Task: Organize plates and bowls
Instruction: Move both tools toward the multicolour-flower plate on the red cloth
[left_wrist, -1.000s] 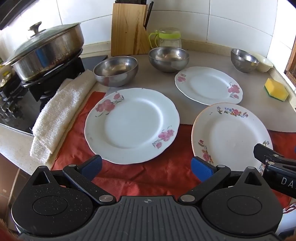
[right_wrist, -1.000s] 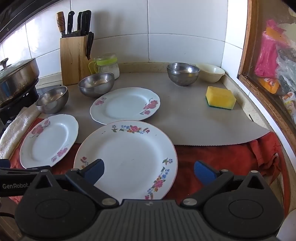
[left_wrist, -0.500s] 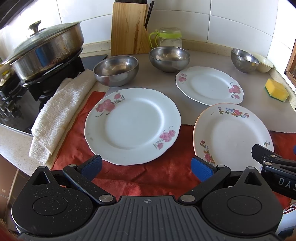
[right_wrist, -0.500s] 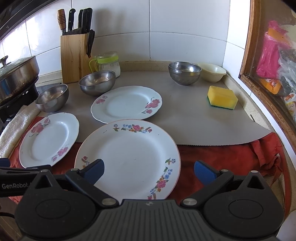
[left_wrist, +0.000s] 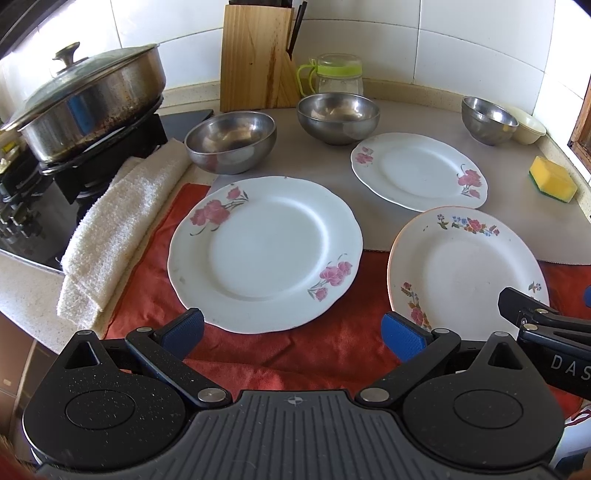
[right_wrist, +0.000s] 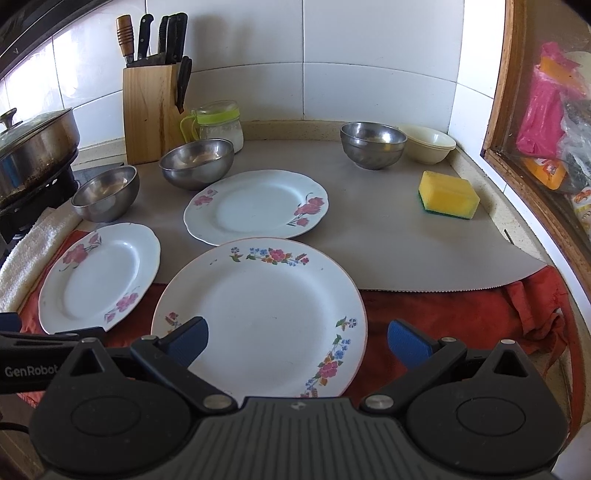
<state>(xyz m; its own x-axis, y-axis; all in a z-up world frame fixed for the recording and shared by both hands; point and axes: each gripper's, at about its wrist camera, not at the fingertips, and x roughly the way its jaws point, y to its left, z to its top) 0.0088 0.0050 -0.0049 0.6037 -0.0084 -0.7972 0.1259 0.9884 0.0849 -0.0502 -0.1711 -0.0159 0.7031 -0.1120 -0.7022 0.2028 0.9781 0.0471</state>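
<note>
Left gripper (left_wrist: 291, 328): fingers spread wide, nothing between them; it hovers over the red cloth (left_wrist: 295, 354) at the counter's near edge.
Right gripper (right_wrist: 297, 338): fingers equally wide apart, empty; its left pad (right_wrist: 190, 336) overlaps the near rim of the multicolour-flowered plate (right_wrist: 258, 317), the right pad sits over bare red cloth beyond that plate's right edge.
Pink-flowered plate, near (left_wrist: 264, 251): straight ahead of the left gripper's fingers, its near rim just beyond the left fingertip; it lies mostly on the cloth, far rim over the grey mat (left_wrist: 317, 162).
Multicolour-flowered plate: ahead and right of the left fingers, directly between and ahead of the right fingers; it straddles the mat's serrated front edge.
Pink-flowered plate, far (right_wrist: 256, 206): on the mat beyond the other two, its near rim just beside the multicolour plate's far rim; whether they touch cannot be told.
Steel bowls: two ahead-left of the right fingers (right_wrist: 105, 192) (right_wrist: 197, 162), a third far ahead (right_wrist: 373, 144), touching or just beside a cream bowl (right_wrist: 428, 144) in the back corner.
Open room: a wide bare stretch of mat ahead-right of the right fingers, broken only by the yellow sponge (right_wrist: 447, 194); a narrow strip of cloth between the two near plates.
Left limits: folded white towel (left_wrist: 118, 225) along the cloth's edge, lidded pan (left_wrist: 88, 103) on the stove beyond it.
Back limits: knife block (right_wrist: 149, 107) and green-lidded jar (right_wrist: 218, 125) against the tiled wall.
Right limit: wooden window frame (right_wrist: 517, 147).
</note>
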